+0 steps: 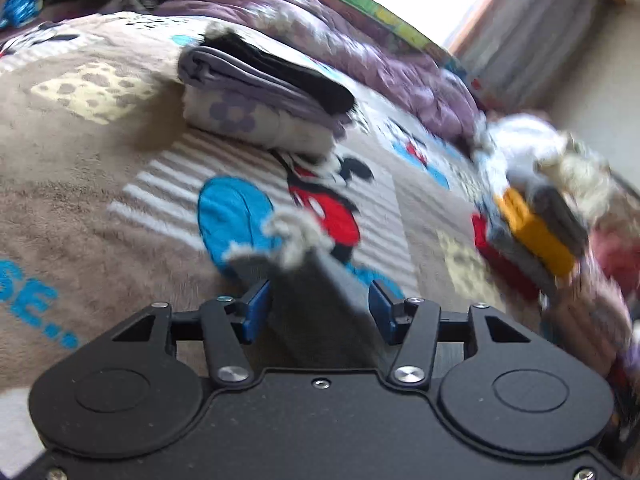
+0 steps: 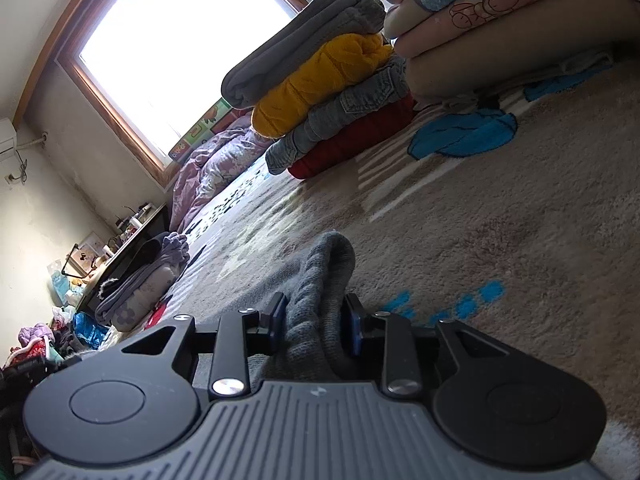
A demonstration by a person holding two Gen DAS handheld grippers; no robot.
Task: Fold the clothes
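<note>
My left gripper [image 1: 318, 304] is shut on a dark grey garment with a fuzzy white trim [image 1: 316, 308], held above the Mickey Mouse blanket [image 1: 80, 184]. My right gripper [image 2: 314, 320] is shut on a grey knit garment [image 2: 320, 280], low over the blanket [image 2: 500, 220]. A folded stack of lilac, grey and black clothes [image 1: 260, 92] lies ahead in the left wrist view; it also shows in the right wrist view [image 2: 140, 288]. A second stack of grey, yellow, denim and red clothes [image 2: 328, 92] lies further off; it is blurred in the left wrist view [image 1: 532, 232].
A purple quilt [image 1: 360, 40] lies bunched along the far side of the bed under a bright window [image 2: 172, 44]. A folded cream blanket with a cartoon print [image 2: 500, 12] sits beside the second stack. A cluttered desk [image 2: 120, 248] stands by the wall.
</note>
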